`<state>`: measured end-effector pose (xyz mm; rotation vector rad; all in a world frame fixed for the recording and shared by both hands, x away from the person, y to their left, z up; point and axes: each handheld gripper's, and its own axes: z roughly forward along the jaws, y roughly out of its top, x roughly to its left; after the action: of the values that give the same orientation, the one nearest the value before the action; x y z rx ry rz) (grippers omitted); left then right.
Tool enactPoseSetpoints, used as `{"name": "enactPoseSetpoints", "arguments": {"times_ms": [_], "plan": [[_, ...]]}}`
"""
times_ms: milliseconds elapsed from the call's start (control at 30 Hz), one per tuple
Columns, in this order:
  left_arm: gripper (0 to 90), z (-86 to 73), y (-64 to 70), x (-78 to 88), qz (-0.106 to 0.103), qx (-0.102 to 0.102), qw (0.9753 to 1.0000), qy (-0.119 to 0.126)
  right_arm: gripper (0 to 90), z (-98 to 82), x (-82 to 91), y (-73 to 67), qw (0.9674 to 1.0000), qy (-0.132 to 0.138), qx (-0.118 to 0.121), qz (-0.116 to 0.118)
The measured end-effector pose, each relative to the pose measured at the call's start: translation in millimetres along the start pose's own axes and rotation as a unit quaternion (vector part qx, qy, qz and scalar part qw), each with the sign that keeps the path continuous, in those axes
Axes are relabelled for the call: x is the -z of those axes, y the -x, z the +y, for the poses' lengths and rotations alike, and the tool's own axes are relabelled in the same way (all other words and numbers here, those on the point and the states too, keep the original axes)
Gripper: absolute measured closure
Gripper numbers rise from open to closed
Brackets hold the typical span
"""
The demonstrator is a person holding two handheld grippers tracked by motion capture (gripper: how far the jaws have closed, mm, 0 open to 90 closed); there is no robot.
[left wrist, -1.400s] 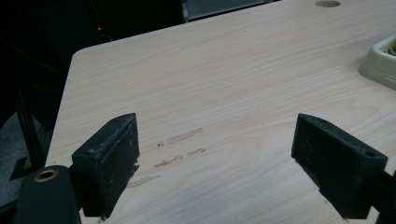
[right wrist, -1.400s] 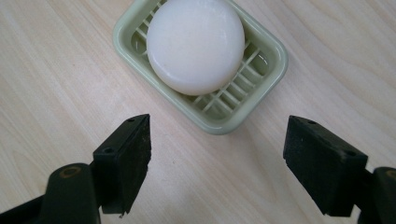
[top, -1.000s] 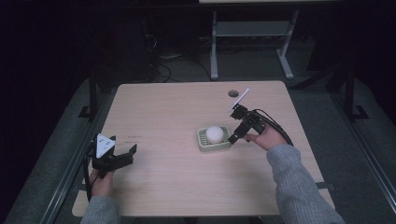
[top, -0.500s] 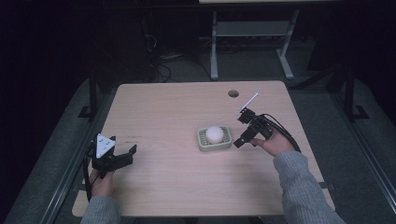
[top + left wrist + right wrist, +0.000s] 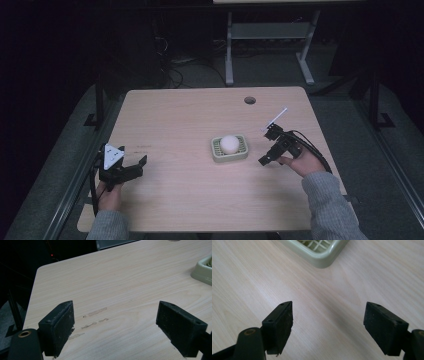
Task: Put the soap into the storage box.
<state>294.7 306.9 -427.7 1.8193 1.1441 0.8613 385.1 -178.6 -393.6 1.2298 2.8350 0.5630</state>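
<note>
**My two claws, both wide and holding nothing**

I hold a claw in each hand. My right claw is wide. There is nothing between its two black jaws, just bare wood. In the right gripper view my right claw points down at the table, and one corner of the tray sits just past the jaws, near but not touching. My right hand grips the claw from behind, and a black cable loops over it. A white stick pokes up from the top of this claw.

My left claw is wide too, and it holds nothing. It has a grey plate with three corners on top. My left hand holds it near the left edge of the table. In the left gripper view my left claw looks along the wood, and I see some pale scuff marks between the jaws. The tray peeks in at the far right edge, well apart from this claw.

The tray is pale green and sits near the middle of the table, between my two claws, closer to the right one. A white ball rests in it.

There is a small round hole in the table, at the far side. Past the table the room is dark, with a grey stand on the floor.
</note>
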Motion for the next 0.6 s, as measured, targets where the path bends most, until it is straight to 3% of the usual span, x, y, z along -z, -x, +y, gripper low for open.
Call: {"name": "enactPoseSetpoints", "arguments": {"times_ms": [600], "plan": [[14.8, -0.3, 2.7, -1.3, -0.006, -0.001, 1.0000, -0.004, 23.5, -47.4, -0.9, 5.8, 0.9996, 0.016, -0.025, -0.003]]}}
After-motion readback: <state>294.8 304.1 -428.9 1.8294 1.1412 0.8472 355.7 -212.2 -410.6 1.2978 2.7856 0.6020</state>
